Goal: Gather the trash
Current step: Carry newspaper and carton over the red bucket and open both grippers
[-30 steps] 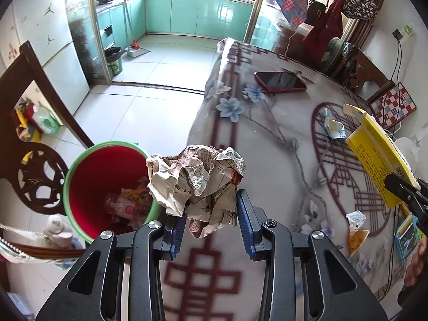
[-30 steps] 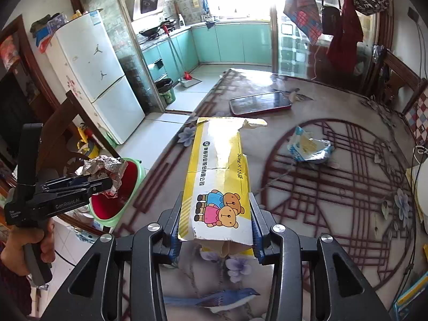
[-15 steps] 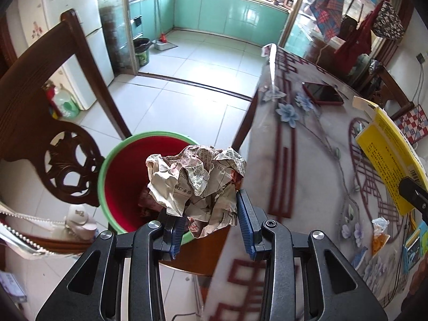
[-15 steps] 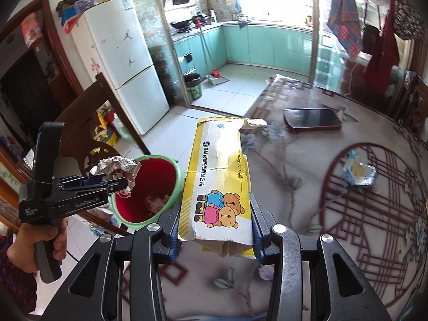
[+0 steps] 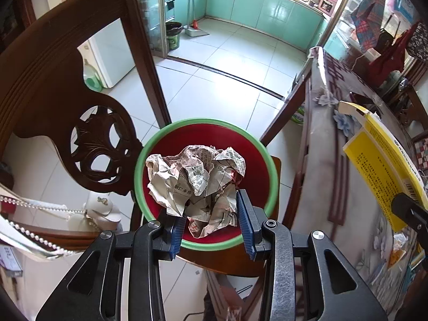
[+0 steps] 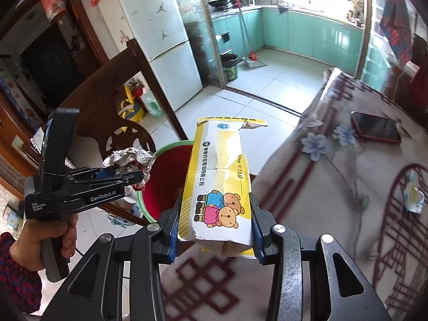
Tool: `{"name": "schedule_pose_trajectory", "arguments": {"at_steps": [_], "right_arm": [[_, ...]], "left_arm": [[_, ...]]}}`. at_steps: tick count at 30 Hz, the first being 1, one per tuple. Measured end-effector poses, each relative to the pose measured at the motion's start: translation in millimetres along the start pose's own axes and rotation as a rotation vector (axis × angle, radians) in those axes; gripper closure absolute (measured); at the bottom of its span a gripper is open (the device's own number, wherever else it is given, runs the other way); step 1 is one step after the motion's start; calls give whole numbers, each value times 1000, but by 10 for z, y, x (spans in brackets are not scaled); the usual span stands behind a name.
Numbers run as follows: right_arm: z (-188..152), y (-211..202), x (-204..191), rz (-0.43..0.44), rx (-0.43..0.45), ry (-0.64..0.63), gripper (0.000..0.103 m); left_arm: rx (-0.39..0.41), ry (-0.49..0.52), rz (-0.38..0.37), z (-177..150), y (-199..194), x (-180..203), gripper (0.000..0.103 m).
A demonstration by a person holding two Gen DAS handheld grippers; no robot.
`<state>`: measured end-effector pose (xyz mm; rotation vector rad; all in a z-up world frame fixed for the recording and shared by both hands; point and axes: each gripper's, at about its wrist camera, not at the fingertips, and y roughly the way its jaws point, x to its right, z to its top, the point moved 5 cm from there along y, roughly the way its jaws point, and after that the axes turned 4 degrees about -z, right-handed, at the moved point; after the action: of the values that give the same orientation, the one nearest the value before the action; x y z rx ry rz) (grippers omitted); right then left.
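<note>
- Tiled floor (image 5: pixel 235 61) runs from a teal-cupboard kitchen at the back to the dining corner, where everything sits around the red bin (image 5: pixel 256 144) with its green rim.
- Just to the right of the bin stands the table (image 6: pixel 334 176) under a patterned cloth, with one table leg between the two; the bin itself sits on a wooden seat.
- Left of the bin, a carved chair back (image 5: pixel 88 144) rises close to its rim, and a fridge (image 6: pixel 165 45) stands beyond.
- Step in hand, as I judge it: dropping collected trash. The left gripper (image 5: pixel 211 222) pinches a ball of crumpled newspaper (image 5: pixel 196 182) directly above the bin's mouth.
- Next move likely calls only for spreading those jaws so the ball falls inside; it looks well centred.
- The right gripper (image 6: pixel 215 235) clamps a yellow carton (image 6: pixel 219 187) by its lower end, held near the table edge, its far end reaching over the bin's near rim.
- That carton is long; tipping it end-first should keep it off the rim, and the left gripper should clear away first.
- On the table, well away from the bin: a phone (image 6: pixel 375 131), not trash, and a small crumpled wrapper (image 6: pixel 413 196) not yet collected.
</note>
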<state>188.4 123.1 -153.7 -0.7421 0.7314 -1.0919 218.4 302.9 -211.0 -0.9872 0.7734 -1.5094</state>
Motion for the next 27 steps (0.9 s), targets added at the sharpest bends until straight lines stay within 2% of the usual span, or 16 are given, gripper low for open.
{"name": "schedule_pose_trajectory", "arguments": {"at_steps": [9,22,25,26,27], "right_arm": [[128,432,-308,39,-58,-71,63],[191,642,-536,76,-79,-135,62],[223,631,-567,74,-56,-144,61],[223,631,-567,74,-56,-144,59],[231,618,-562,72,-45,-144,54]], "left_arm": [[-37,-49,1,104,200,-209,67],[-37,-49,30,189,304,-297,65],[-17,-47,47,213,264,-308,58],[-8,-47,56,213,244,-309,49],[2,-44,64,217,215,-311,46]]}}
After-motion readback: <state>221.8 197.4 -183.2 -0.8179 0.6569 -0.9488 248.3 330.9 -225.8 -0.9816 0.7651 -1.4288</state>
